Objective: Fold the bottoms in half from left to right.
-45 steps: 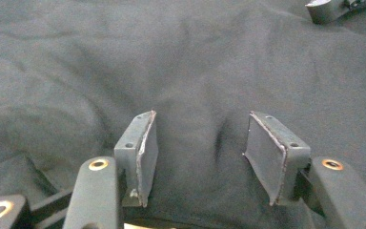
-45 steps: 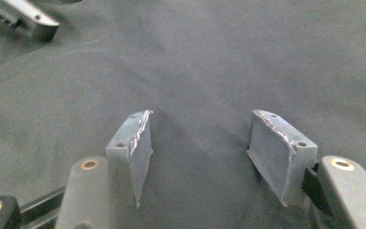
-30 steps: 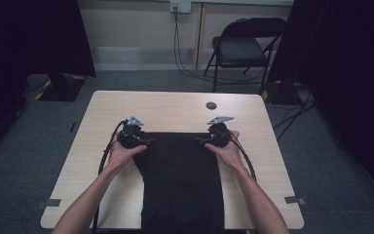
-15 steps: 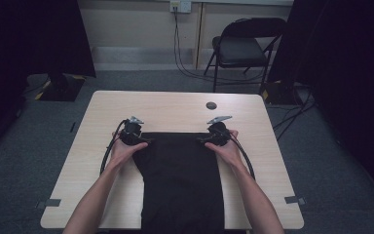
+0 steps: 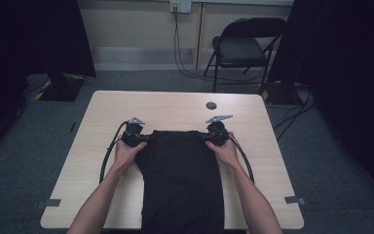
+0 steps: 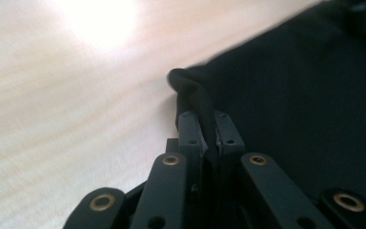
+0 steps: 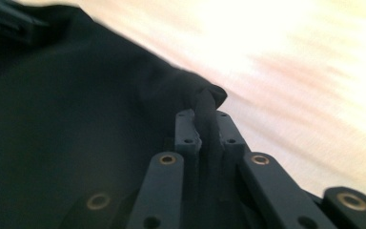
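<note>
Both grippers, left gripper (image 5: 135, 138) and right gripper (image 5: 215, 135), are pinching the black garment's (image 5: 182, 180) far corners between them, folding apparently only just beginning.

No text, label, brand, number or sign is being shown legibly in any of the views.
</note>
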The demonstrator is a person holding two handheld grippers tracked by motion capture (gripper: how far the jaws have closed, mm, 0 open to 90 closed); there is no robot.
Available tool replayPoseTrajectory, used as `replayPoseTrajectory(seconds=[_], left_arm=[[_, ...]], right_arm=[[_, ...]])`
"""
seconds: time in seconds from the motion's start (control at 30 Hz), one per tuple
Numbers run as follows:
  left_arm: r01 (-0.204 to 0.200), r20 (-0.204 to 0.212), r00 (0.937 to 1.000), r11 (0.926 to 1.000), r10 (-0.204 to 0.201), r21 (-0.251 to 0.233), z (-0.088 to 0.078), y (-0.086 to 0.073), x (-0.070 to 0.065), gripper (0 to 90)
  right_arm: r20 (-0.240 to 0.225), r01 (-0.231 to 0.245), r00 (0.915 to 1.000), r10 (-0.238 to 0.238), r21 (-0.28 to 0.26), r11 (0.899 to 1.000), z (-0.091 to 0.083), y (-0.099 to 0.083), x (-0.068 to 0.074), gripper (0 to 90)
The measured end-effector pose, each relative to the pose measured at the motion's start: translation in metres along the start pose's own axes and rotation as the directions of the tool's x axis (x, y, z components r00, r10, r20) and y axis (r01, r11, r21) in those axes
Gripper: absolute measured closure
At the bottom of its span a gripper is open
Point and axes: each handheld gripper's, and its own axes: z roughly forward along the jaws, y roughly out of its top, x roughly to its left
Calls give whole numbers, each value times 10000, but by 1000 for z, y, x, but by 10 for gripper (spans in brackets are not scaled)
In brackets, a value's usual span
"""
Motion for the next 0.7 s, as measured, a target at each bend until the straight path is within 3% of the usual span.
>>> replayPoseTrajectory(seconds=[0.17, 0.27, 0.37, 0.43, 0.53, 0.63, 0.7], left_arm=[[-50, -395, 9992, 9976, 23, -687, -17, 37, 2, 852], [-487, -559, 9975, 9944, 436, -939, -32, 64, 3, 852], [-670, -691, 9960, 9852, 567, -1575, -48, 89, 3, 852], [-684, -798, 9955, 9725, 517, -2228, -62, 109, 3, 852], [-954, -952, 9929, 9562, 715, -2767, -79, 132, 0, 851], [-1426, -1004, 9878, 9491, 1187, -2810, -87, 140, -9, 851], [-1594, -1068, 9850, 9512, 1354, -2642, -83, 134, -11, 850]], right_arm=[[58, -184, 9998, 190, -962, 9952, -22, 34, -3, 844], [271, -116, 9995, 153, -1344, 9909, -33, 57, -2, 843], [559, 259, 9983, -170, -1611, 9866, -46, 83, -2, 844], [746, 321, 9970, -185, -1852, 9822, -55, 100, -4, 845], [904, 437, 9957, -206, -2619, 9641, -79, 130, -4, 845], [1073, 854, 9925, -579, -2725, 9584, -91, 145, 1, 845], [1111, 798, 9925, -514, -2688, 9599, -90, 142, -1, 845]])
